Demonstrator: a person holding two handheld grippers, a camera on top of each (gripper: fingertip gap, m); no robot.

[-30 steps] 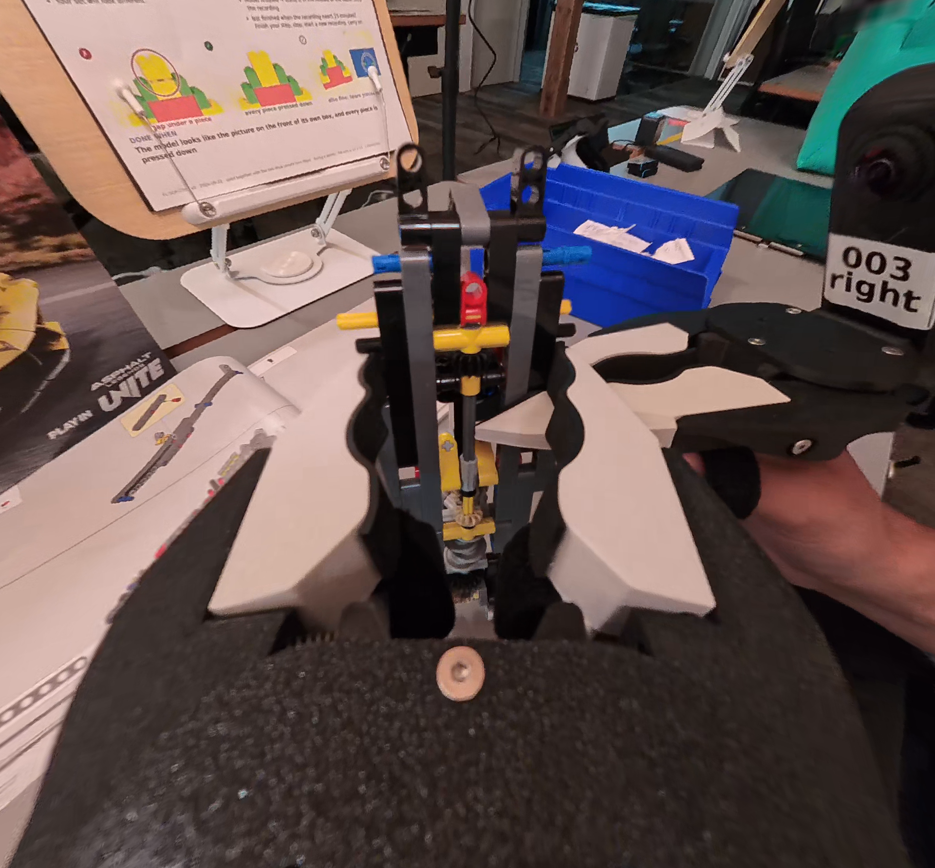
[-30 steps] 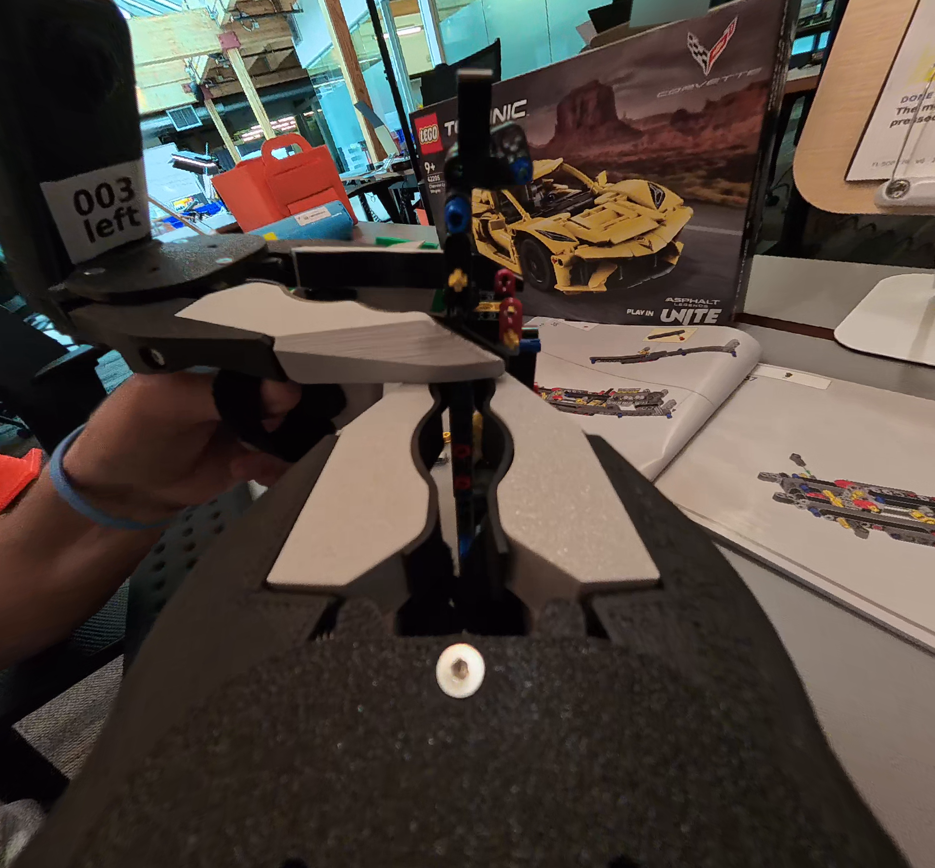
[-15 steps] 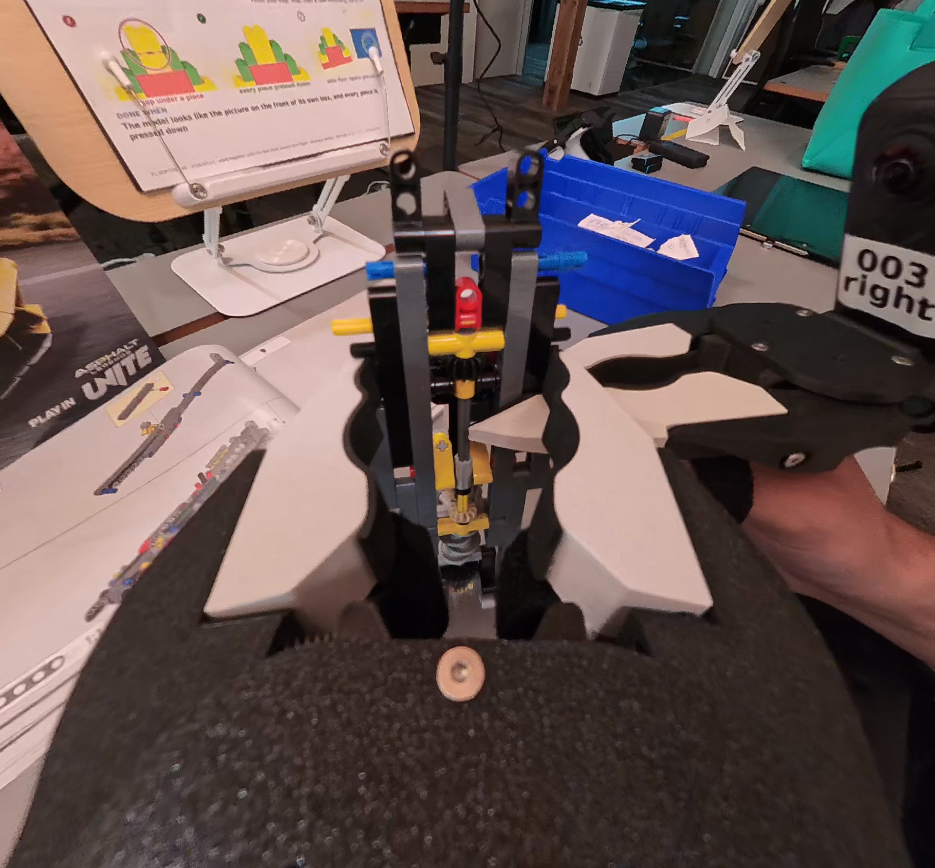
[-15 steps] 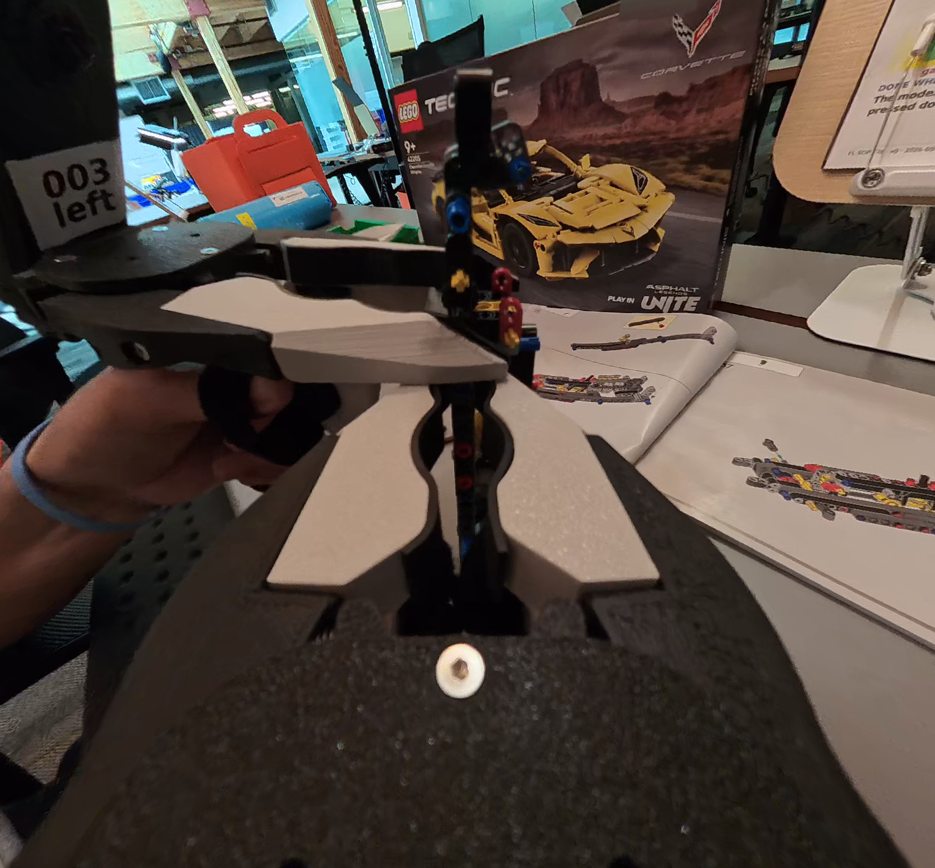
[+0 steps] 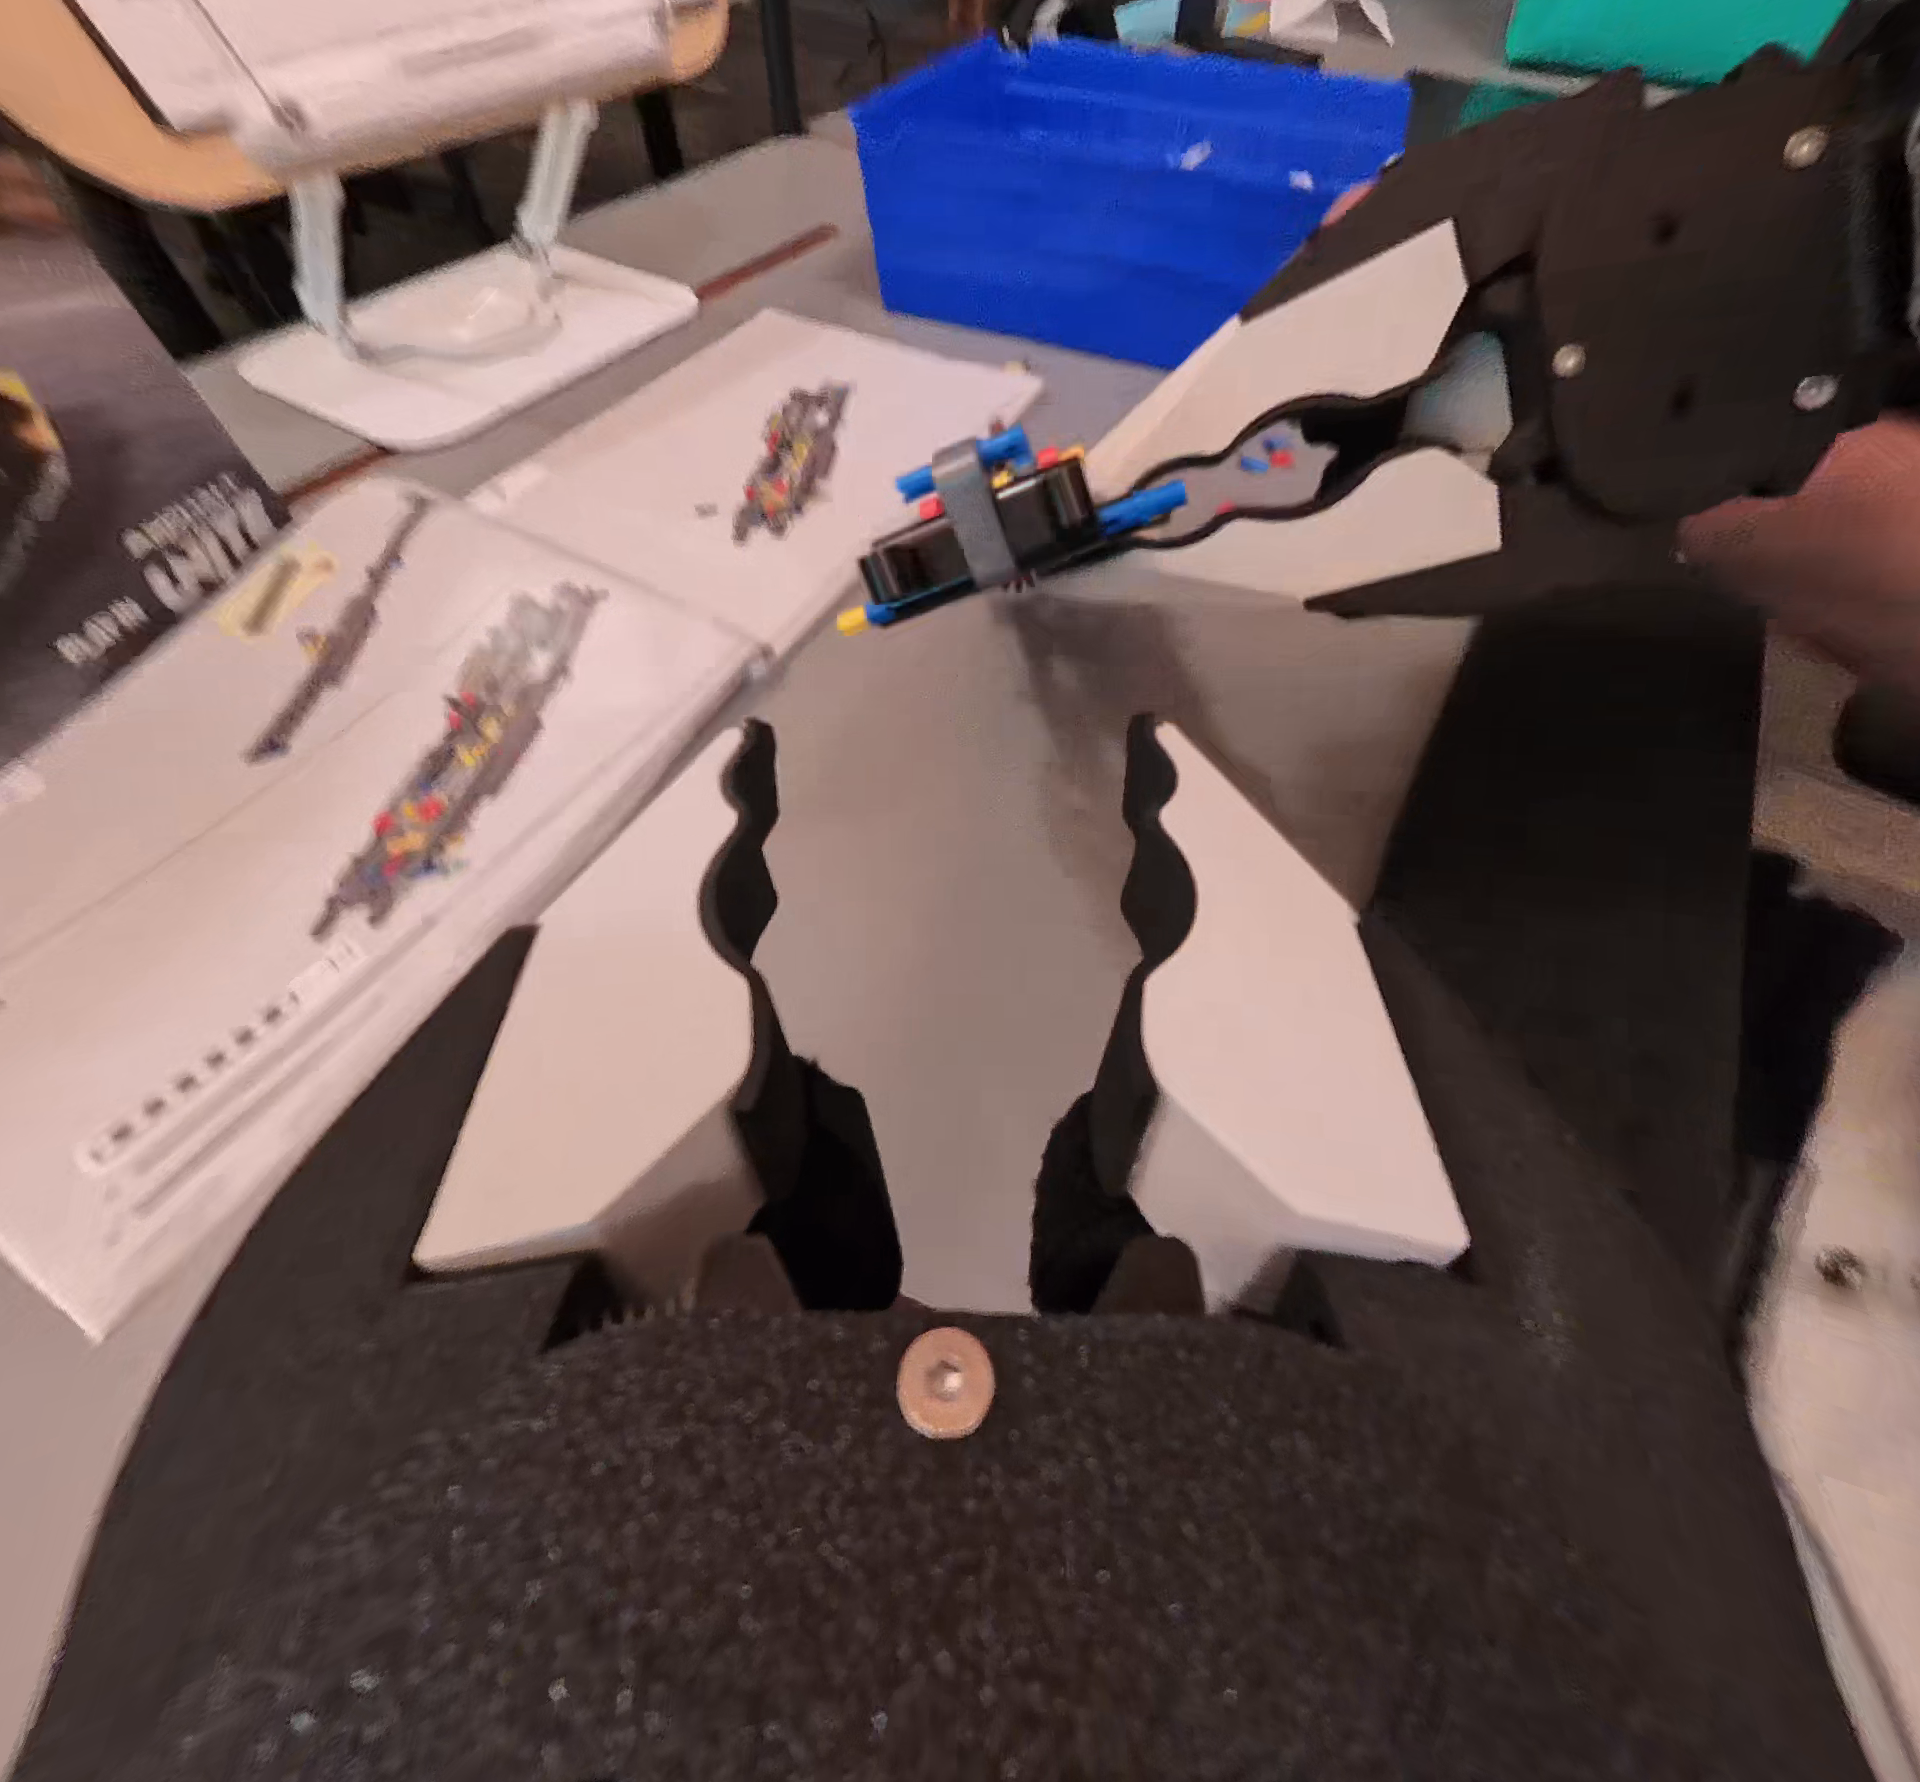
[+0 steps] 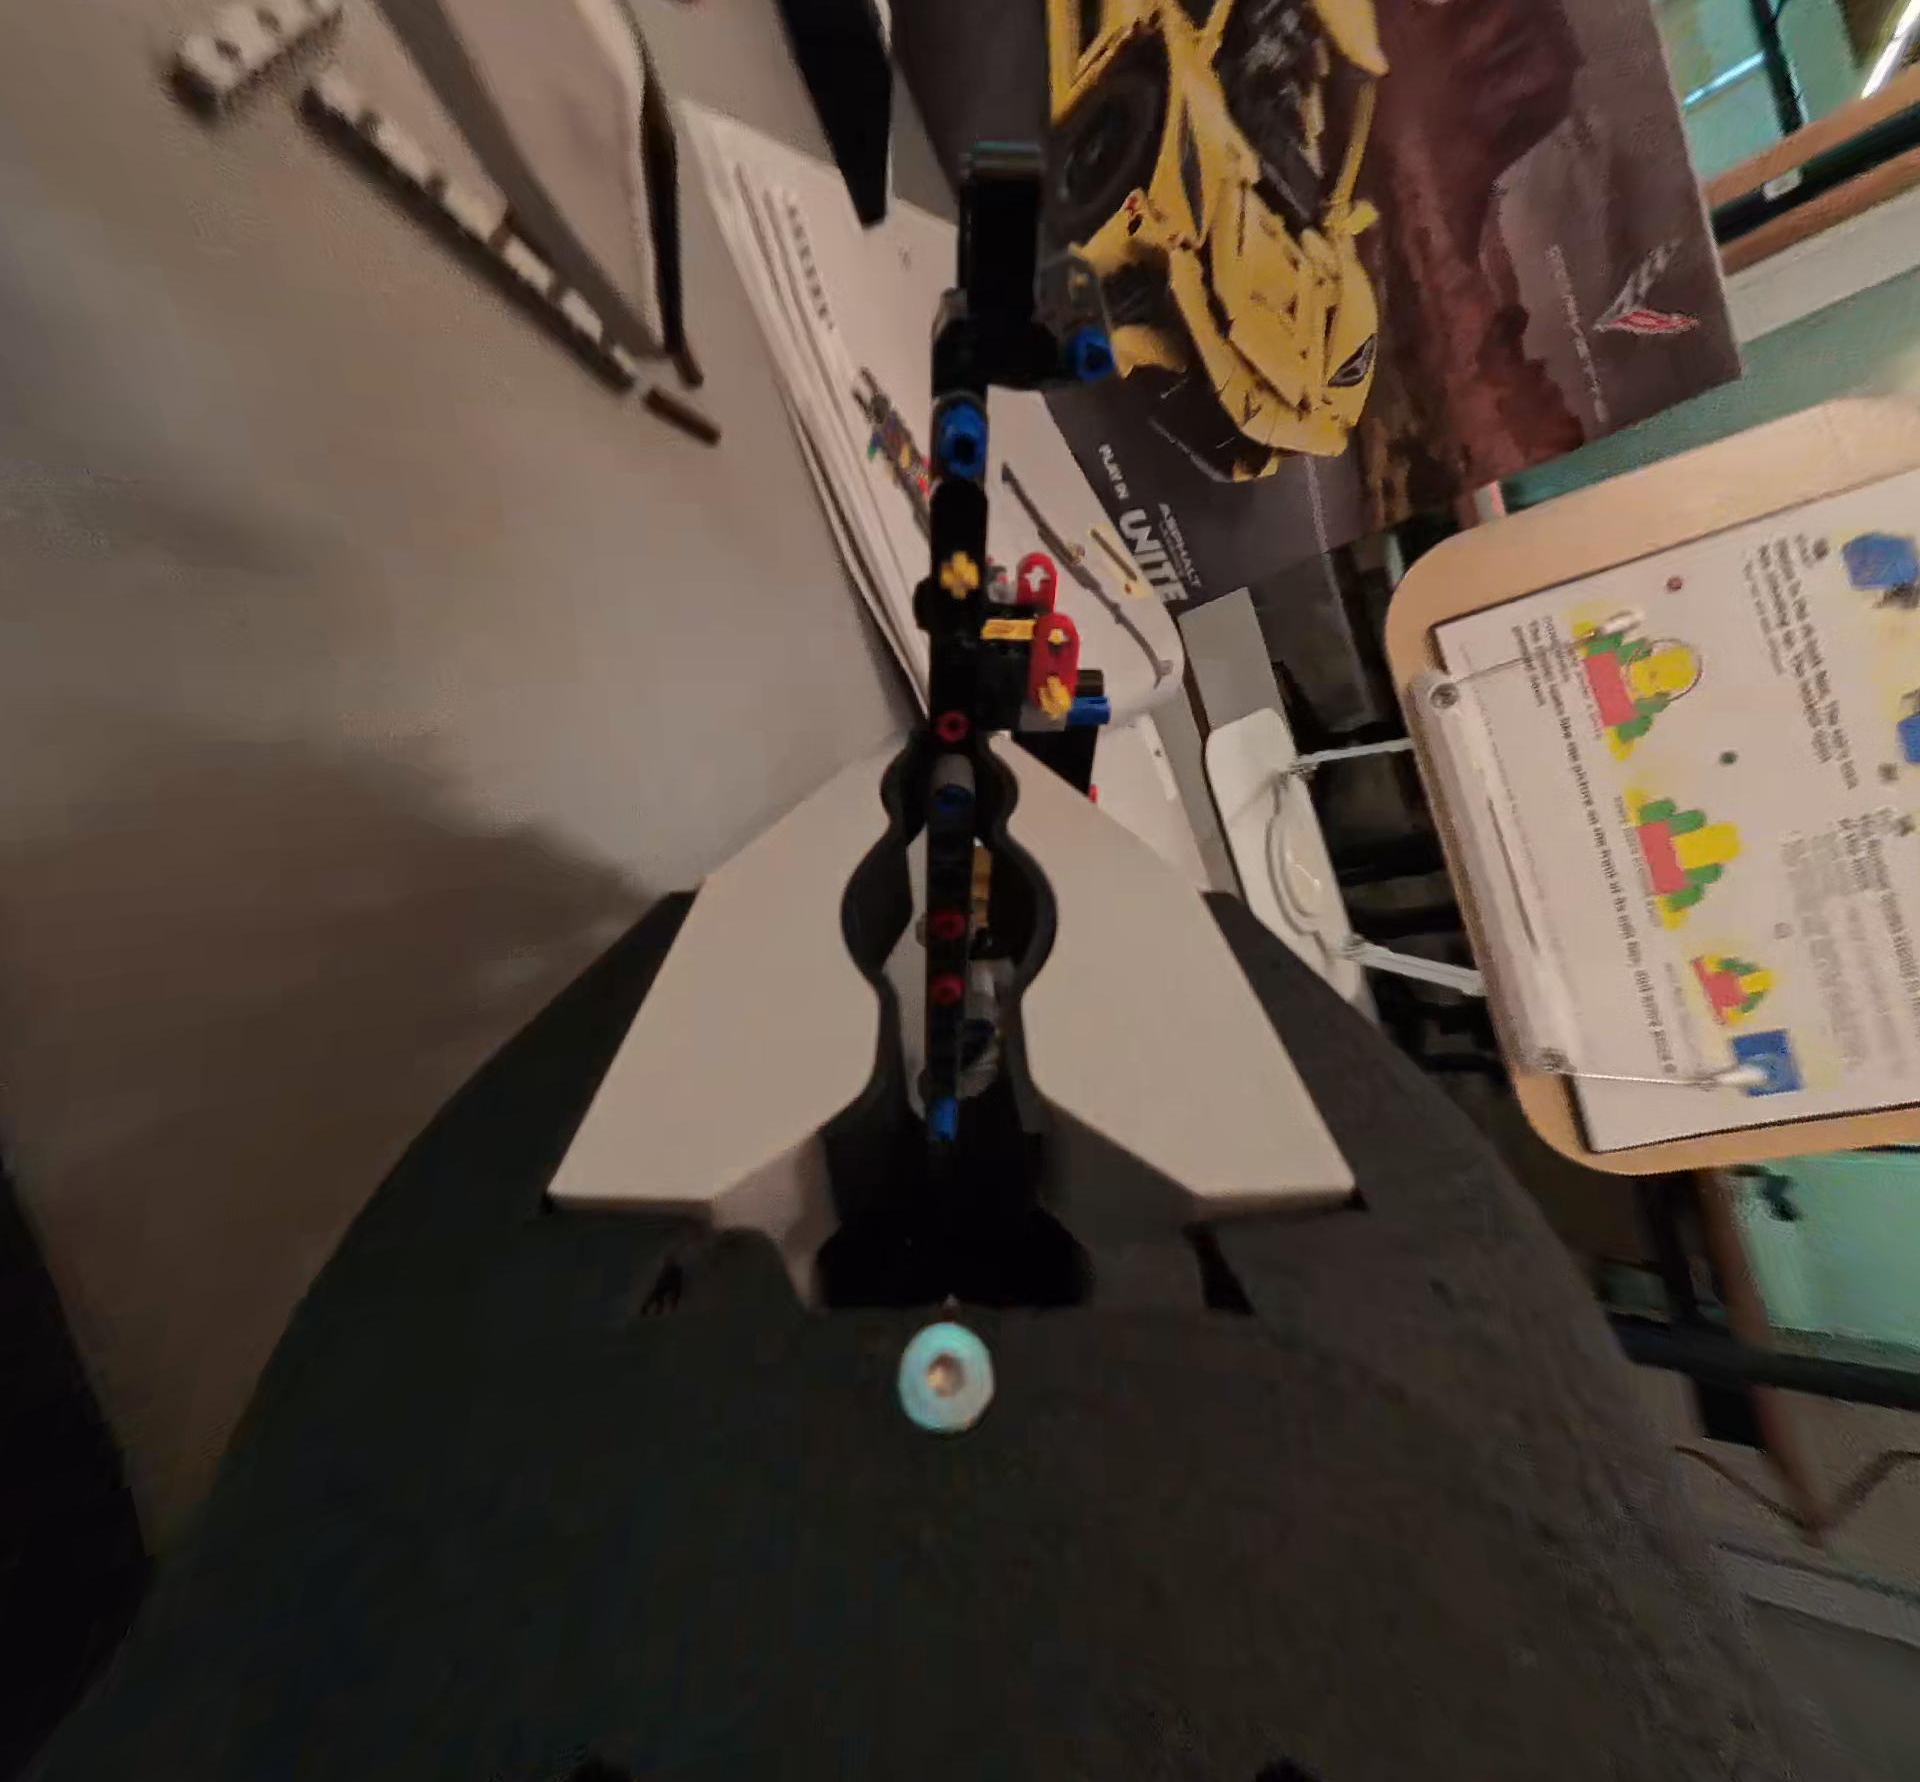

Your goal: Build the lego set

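The lego assembly (image 6: 961,652) is a long black beam frame with blue, red and yellow pins. My right gripper (image 6: 951,761) is shut on it, the frame running out past the fingertips. In the left wrist view the same assembly (image 5: 982,522) sticks out of the right gripper (image 5: 1101,527) at the upper right, a little above the table. My left gripper (image 5: 951,745) is open and empty, below and to the left of the assembly. The open instruction booklet (image 5: 416,745) lies on the table to its left.
A blue bin (image 5: 1101,194) stands at the back behind the booklet. A wooden instruction board on a white stand (image 5: 468,319) is at the back left. The set's box with a yellow car (image 6: 1299,174) stands by the booklet. A person's hand (image 5: 1829,527) holds the right gripper. My right fingertips sit around 8 cm from my left ones.
My left gripper has let go of the assembly, opened and drawn back. The right gripper keeps hold of it and has rolled sideways, turning the frame from upright to lying flat.
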